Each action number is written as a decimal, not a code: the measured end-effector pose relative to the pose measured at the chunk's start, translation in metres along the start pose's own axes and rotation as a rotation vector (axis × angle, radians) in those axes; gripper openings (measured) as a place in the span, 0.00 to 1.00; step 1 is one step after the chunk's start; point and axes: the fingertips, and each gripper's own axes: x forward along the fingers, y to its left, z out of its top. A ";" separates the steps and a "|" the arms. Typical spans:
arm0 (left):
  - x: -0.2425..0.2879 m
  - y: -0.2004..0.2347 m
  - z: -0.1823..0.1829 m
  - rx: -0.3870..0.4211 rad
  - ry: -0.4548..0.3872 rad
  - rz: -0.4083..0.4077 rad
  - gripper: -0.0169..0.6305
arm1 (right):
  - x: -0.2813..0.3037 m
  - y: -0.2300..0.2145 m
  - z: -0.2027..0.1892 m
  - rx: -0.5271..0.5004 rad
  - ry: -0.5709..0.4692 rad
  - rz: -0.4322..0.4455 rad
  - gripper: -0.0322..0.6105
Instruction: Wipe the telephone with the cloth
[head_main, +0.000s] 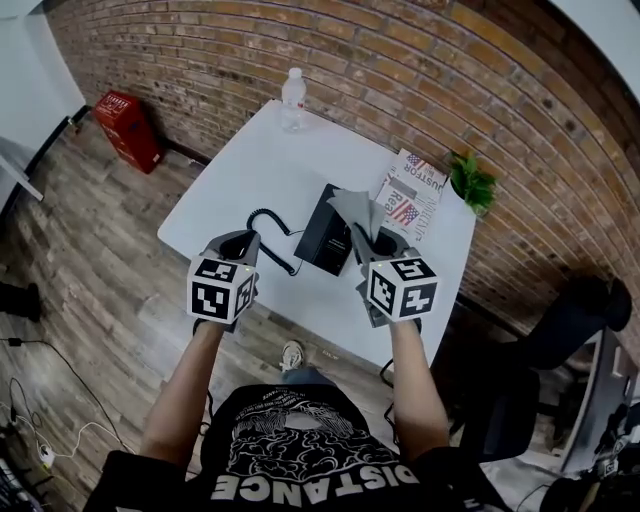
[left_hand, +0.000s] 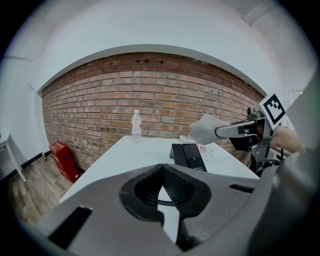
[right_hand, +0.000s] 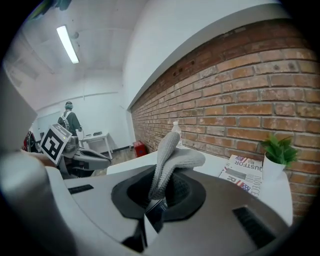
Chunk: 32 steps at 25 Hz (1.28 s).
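A black telephone (head_main: 325, 232) lies on the white table (head_main: 260, 170), its coiled cord (head_main: 272, 235) looping out to the left. My right gripper (head_main: 362, 238) hovers just right of the phone, shut on a grey cloth (head_main: 358, 210) that sticks up above the jaws. In the right gripper view the cloth (right_hand: 172, 160) rises from my right gripper (right_hand: 158, 197) and folds over. My left gripper (head_main: 243, 240) hangs left of the cord, over the table's near edge. In the left gripper view the left gripper (left_hand: 161, 169) has its jaws together with nothing in them; the telephone (left_hand: 189, 155) and cloth (left_hand: 206, 129) lie ahead.
A clear water bottle (head_main: 293, 100) stands at the table's far edge. A magazine (head_main: 412, 195) and a small potted plant (head_main: 472, 182) sit at the right by the brick wall. A red box (head_main: 128, 130) is on the floor at left, a dark chair (head_main: 560, 340) at right.
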 end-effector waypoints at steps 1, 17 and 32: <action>0.007 0.001 0.001 -0.004 0.004 0.001 0.03 | 0.006 -0.005 0.001 0.005 0.001 0.003 0.07; 0.042 0.013 -0.004 -0.026 0.052 0.006 0.03 | 0.083 -0.063 0.000 0.009 0.054 -0.056 0.07; 0.053 0.041 -0.012 0.011 0.087 -0.118 0.03 | 0.134 -0.048 -0.036 0.008 0.192 -0.115 0.07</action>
